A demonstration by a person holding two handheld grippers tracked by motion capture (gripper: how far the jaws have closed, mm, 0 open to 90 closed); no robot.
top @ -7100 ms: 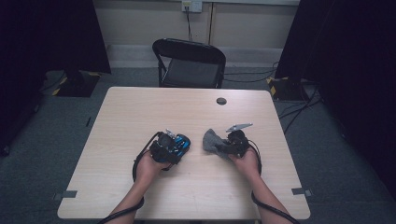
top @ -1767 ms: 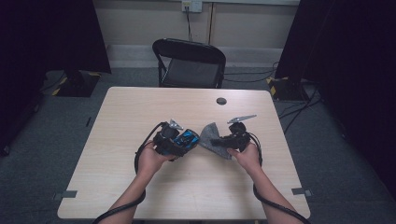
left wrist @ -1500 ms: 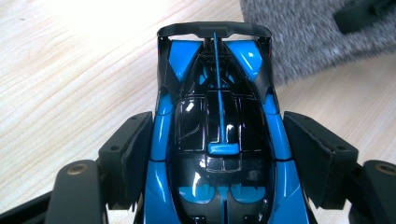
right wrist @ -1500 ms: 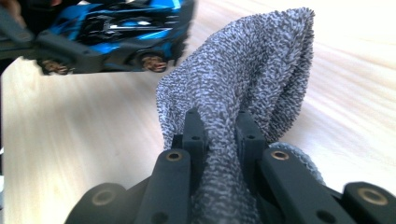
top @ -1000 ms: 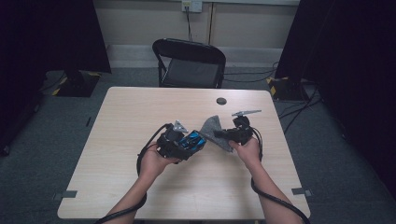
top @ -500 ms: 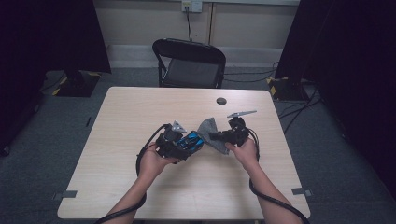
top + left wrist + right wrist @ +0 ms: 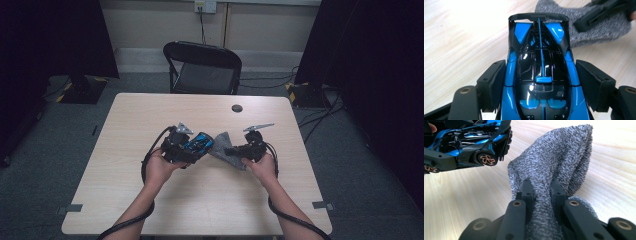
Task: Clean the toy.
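Toy car (image 7: 540, 72): a glossy blue-and-black model racing car with a low, pointed body, a black canopy split by a thin blue centre line, and a black rear wing arching across its far end. In the right gripper view its side shows a dark wheel with a copper-coloured spoked rim (image 7: 485, 158). The shell is hard, smooth plastic that reflects the room light. The car sits lengthwise between the jaws of the left tongs (image 7: 541, 82), whose flat black pads press on its two flanks; it is held over the middle of the tabletop (image 7: 125, 130), just left of centre in the high view.

Cloth (image 7: 556, 167): a grey, mottled piece of terry-like fabric with a nubbly, looped surface. The right tongs (image 7: 541, 192) are clamped narrowly on a gathered fold of it, and the free part fans upward and outward in soft folds. In the high view the cloth (image 7: 223, 149) lies between the two hands, its edge just beside the car's wing end; whether the two touch cannot be told.

Tongs: matte black, angular links with brass-coloured pivot pins; a grey three-cornered plate (image 7: 258, 127) tops the right one.

Tabletop: pale wood-grain laminate, rectangular with rounded corners, bearing a small dark round disc (image 7: 237, 108) near its far edge. Behind it stands a black folding chair (image 7: 202, 67) on grey carpet.
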